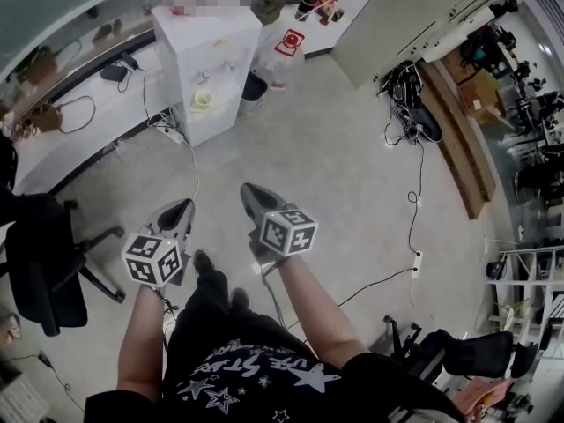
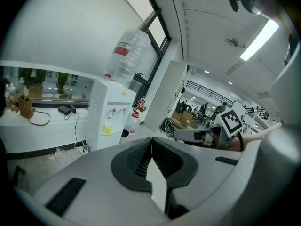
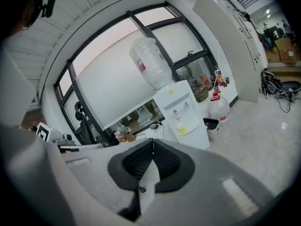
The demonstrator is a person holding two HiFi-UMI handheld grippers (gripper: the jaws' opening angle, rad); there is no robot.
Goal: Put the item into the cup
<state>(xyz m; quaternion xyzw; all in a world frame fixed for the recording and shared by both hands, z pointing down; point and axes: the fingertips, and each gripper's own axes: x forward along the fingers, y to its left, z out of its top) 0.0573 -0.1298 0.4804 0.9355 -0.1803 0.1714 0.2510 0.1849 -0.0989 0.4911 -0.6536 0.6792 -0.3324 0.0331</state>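
**A:** Yellow speck aside, no item and no cup shows up in any view.

**B:** Which speck?

**A:** A pale yellow thing [image 1: 203, 100] in the recess of the water dispenser [image 1: 220, 33], well ahead. It's too small to call a cup.

**B:** So how will the item handle?

**A:** Its weight, stiffness and where to pinch it can't be judged until it shows.

**B:** And the claws?

**A:** The left claw [image 2: 152, 141] is pressed together on nothing. The right claw [image 3: 152, 143] is the same, ribbed pads meeting. Both are held side by side over bare floor [image 1: 344, 174].

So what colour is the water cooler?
White; the water cooler shows best in the left gripper view.
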